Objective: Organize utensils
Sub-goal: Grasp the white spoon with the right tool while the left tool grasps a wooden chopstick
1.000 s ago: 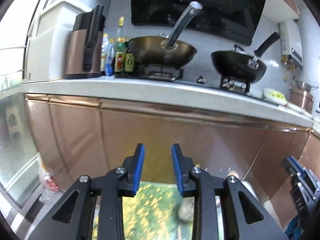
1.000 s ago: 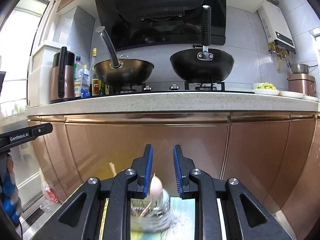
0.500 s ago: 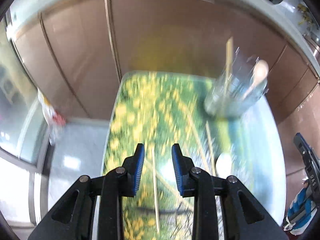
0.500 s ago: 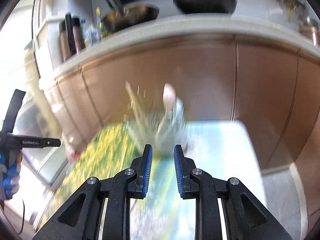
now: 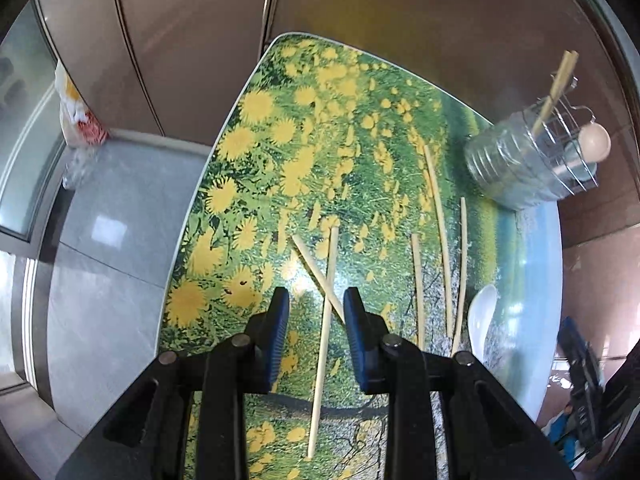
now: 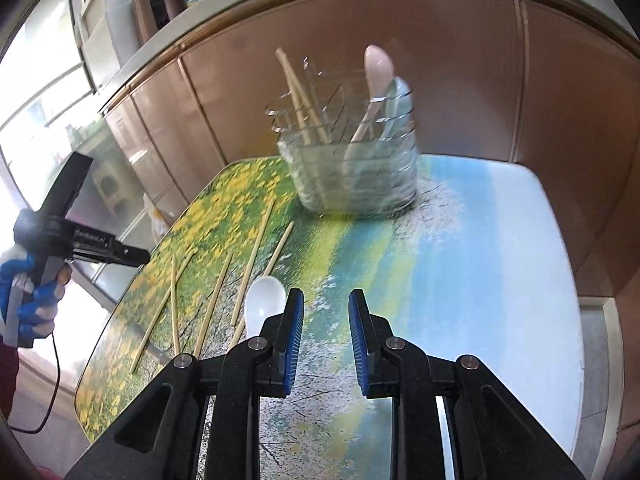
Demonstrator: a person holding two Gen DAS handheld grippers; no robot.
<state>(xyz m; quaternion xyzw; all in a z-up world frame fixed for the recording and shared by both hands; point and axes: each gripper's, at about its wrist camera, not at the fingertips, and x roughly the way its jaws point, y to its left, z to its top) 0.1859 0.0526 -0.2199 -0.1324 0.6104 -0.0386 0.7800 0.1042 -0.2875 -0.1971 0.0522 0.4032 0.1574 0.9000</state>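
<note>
Step in hand, as I judge it: approach to the first pick. Most utensils lie loose on the flower-printed glass tabletop (image 5: 256,128); only a few stand in the clear ribbed plastic holder with a wire rack (image 6: 352,168).

Your left gripper (image 5: 312,312) points steeply down at the table, jaws parted, nothing between the pads. Directly ahead of its tips lie two crossed pale wooden chopsticks (image 5: 326,300); the crossing sits just inside the right blue pad. Three more pale wooden chopsticks (image 5: 440,248) lie to the right of the claw, and a white plastic spoon (image 5: 480,320) beyond them.

Your right gripper (image 6: 326,312) is also released and empty. The white plastic spoon (image 6: 264,300) lies just beside its left pad, bowl toward the claw. The holder stands well ahead, at the table's far edge, with a pair of wooden chopsticks (image 6: 300,96) and a pink spoon (image 6: 376,76) in it.

Next move, judged: lower the left claw so that it straddles one chopstick only, away from the crossing, then close. Risk: pinching both sticks, or one skidding on the glass.
</note>
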